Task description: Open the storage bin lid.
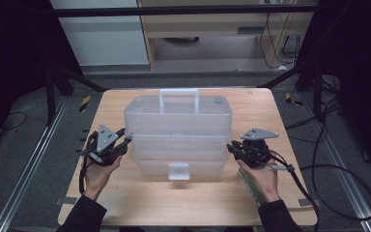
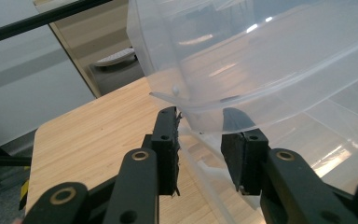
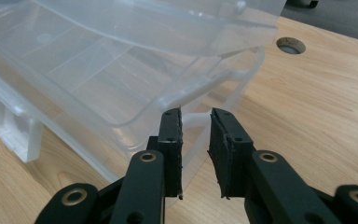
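Two grippers flank a clear plastic box (image 1: 178, 130) mid-table (image 1: 125, 193): the left gripper (image 2: 200, 140) has its fingers parted around the lid's corner edge, while the right gripper (image 3: 196, 122) gapes narrowly at a rim, pads not pressing.

Light wooden table (image 1: 125, 193); clear plastic tiered box (image 1: 178, 125) at centre, handle toward far edge.

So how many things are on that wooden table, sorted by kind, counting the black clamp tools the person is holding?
Clear plastic storage box, with lid, handle and front latch: 1
Black hand-held grippers: 2, the left gripper and the right gripper, one at each end of the box
Total: 3
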`<state>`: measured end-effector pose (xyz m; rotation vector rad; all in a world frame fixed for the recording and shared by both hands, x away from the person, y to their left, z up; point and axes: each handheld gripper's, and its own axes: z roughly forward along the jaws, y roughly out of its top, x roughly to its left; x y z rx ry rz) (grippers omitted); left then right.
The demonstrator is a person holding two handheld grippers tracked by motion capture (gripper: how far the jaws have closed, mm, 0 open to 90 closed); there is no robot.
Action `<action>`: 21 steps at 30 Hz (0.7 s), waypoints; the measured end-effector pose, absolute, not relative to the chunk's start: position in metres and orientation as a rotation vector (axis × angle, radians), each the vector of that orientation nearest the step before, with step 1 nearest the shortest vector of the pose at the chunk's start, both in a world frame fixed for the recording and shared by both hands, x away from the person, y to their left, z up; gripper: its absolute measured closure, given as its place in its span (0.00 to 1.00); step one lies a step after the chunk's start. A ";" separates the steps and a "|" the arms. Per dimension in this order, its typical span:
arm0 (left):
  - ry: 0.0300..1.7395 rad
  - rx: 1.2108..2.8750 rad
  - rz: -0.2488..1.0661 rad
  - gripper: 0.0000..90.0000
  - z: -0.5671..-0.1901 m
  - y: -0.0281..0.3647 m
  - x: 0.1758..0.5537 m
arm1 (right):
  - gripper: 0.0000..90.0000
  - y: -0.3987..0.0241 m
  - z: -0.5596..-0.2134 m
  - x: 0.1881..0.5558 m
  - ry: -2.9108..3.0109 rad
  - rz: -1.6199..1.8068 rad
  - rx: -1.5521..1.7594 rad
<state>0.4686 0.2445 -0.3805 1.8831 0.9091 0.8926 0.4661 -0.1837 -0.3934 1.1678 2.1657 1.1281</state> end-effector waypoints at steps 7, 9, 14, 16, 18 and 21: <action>0.913 1.880 0.890 0.74 -0.379 0.245 0.469 | 0.84 -0.178 -0.400 0.469 2.201 1.074 1.196; 0.896 1.879 0.905 0.74 -0.379 0.245 0.470 | 0.85 -0.177 -0.402 0.470 2.210 1.058 1.204; 0.913 1.880 0.891 0.74 -0.379 0.245 0.469 | 0.85 -0.175 -0.406 0.472 2.225 1.032 1.216; 0.913 1.879 0.893 0.74 -0.378 0.245 0.469 | 0.85 -0.175 -0.406 0.472 2.226 1.035 1.225; 0.915 1.877 0.897 0.74 -0.377 0.245 0.470 | 0.85 -0.175 -0.406 0.472 2.227 1.036 1.235; 0.919 1.872 0.902 0.75 -0.376 0.244 0.470 | 0.85 -0.174 -0.407 0.473 2.220 1.037 1.249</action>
